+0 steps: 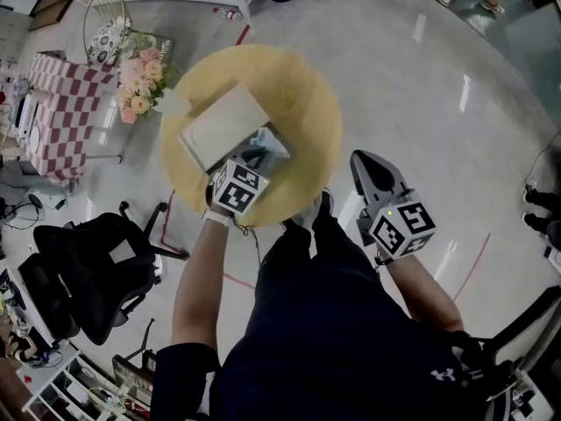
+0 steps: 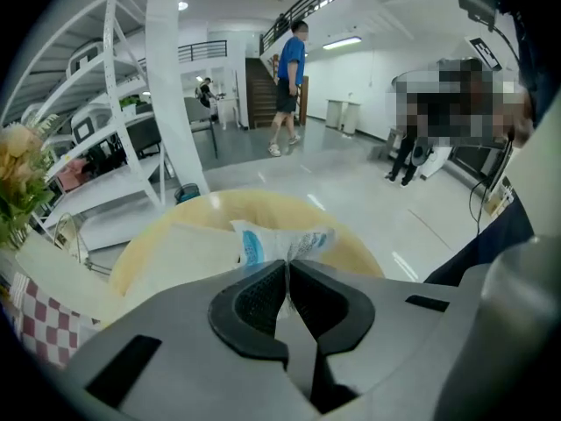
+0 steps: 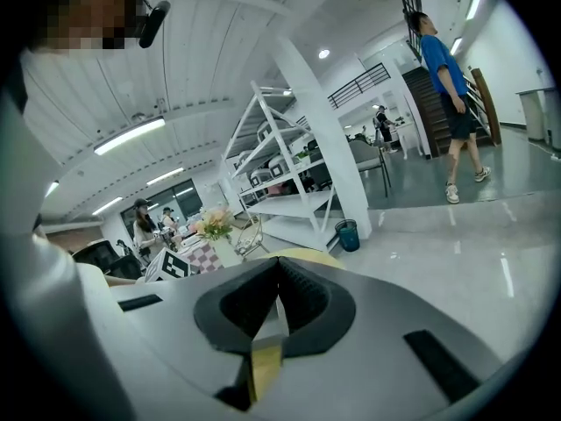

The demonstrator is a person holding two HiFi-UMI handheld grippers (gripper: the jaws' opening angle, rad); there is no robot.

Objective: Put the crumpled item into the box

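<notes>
A crumpled white and blue wrapper is pinched between the tips of my left gripper, which is shut on it. It hangs over the round yellow table, at the near right corner of a flat white box. Whether the box is open I cannot tell. My right gripper is off the table's right side, over the floor beside the person's leg. Its jaws are shut with nothing between them.
A bunch of pink flowers and a checked cloth stand left of the table, with a wire basket behind. A black office chair is at the near left. A person walks in the far hall.
</notes>
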